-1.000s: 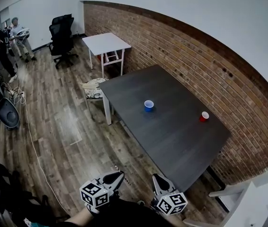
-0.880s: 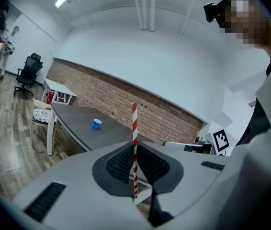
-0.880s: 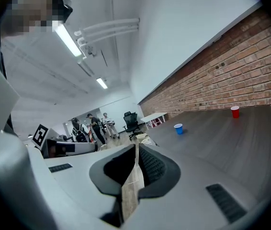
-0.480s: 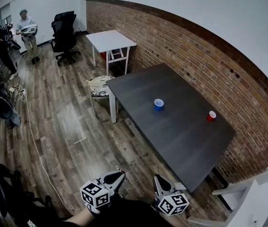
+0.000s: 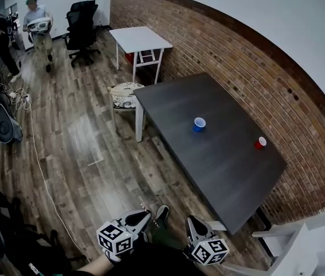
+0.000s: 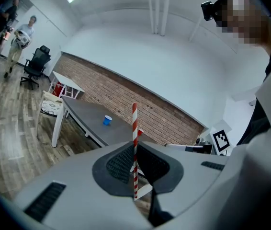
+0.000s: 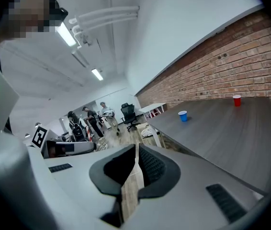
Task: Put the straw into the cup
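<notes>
- Holding the one red-and-white striped straw (image 6: 135, 123), the left gripper (image 5: 144, 214) has its two jaws closed on the lower part of it. The rest of the straw stands up past the jaw tips.
- The right gripper (image 7: 136, 148) has its jaws nearly together, with only a thin slit between the pads and nothing in it.
- Both grippers sit low in the head view, side by side over the wood floor (image 5: 88, 148). They are off the near corner of the dark table (image 5: 225, 165) and well apart from both cups.
- Two cups stand upright on the dark table. One blue cup (image 5: 199, 124) is near its middle, and one red cup (image 5: 260, 142) is farther toward the brick wall (image 5: 254, 79).
- In the left gripper view the blue cup shows left of the straw, and a bit of the red cup peeks out just beside the straw's right edge.
- There are two tables in all. The second, a small white table (image 5: 139, 39), stands against the same wall beyond the dark one.
- One chair with a patterned seat (image 5: 125, 94) is at the far corner of the dark table. One black office chair (image 5: 82, 22) stands farther off.
- Two people (image 5: 39, 25) stand at the far end of the room, and one pale cable (image 5: 36, 154) trails across the floor.
</notes>
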